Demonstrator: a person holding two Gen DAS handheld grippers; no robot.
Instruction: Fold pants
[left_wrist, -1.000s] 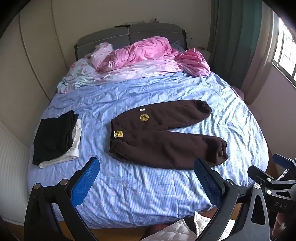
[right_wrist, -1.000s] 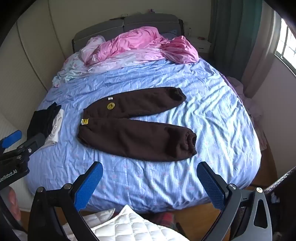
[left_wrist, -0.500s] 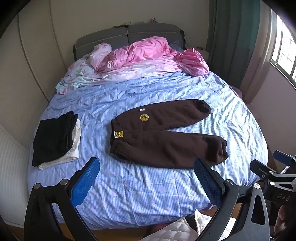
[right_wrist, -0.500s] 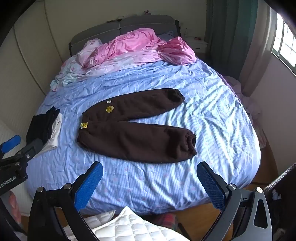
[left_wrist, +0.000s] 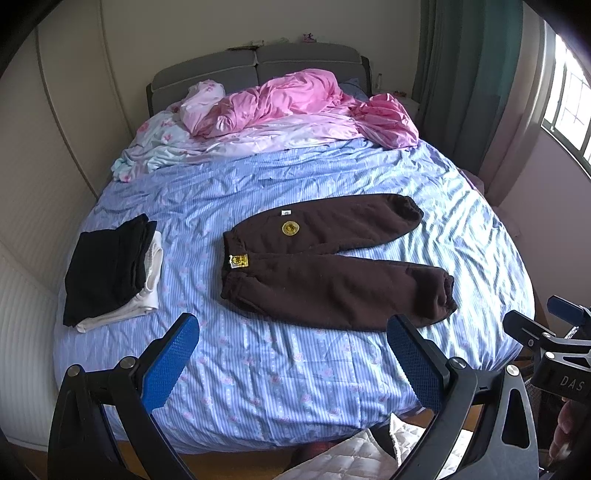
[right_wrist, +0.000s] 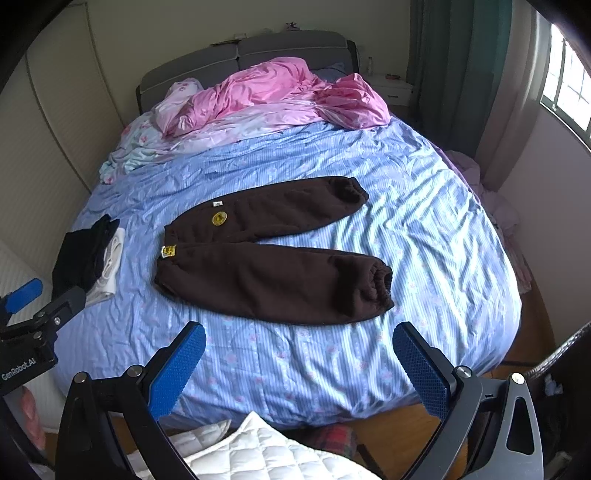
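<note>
Dark brown pants (left_wrist: 332, 273) of thick, matt, fleecy cloth bear a glossy yellow round patch (left_wrist: 289, 227). They lie on a bedsheet (left_wrist: 280, 362) of thin, creased blue striped cloth. A crumpled pink quilt (left_wrist: 295, 99) has a satiny sheen. The headboard (left_wrist: 258, 66) looks like grey padded fabric. The folded black clothes (left_wrist: 107, 266) are matt cloth. Each gripper, left (left_wrist: 291, 358) and right (right_wrist: 299, 365), has matt black plastic arms, bright metal screws and blue pads (right_wrist: 177, 369) with a rough, dimpled texture.
</note>
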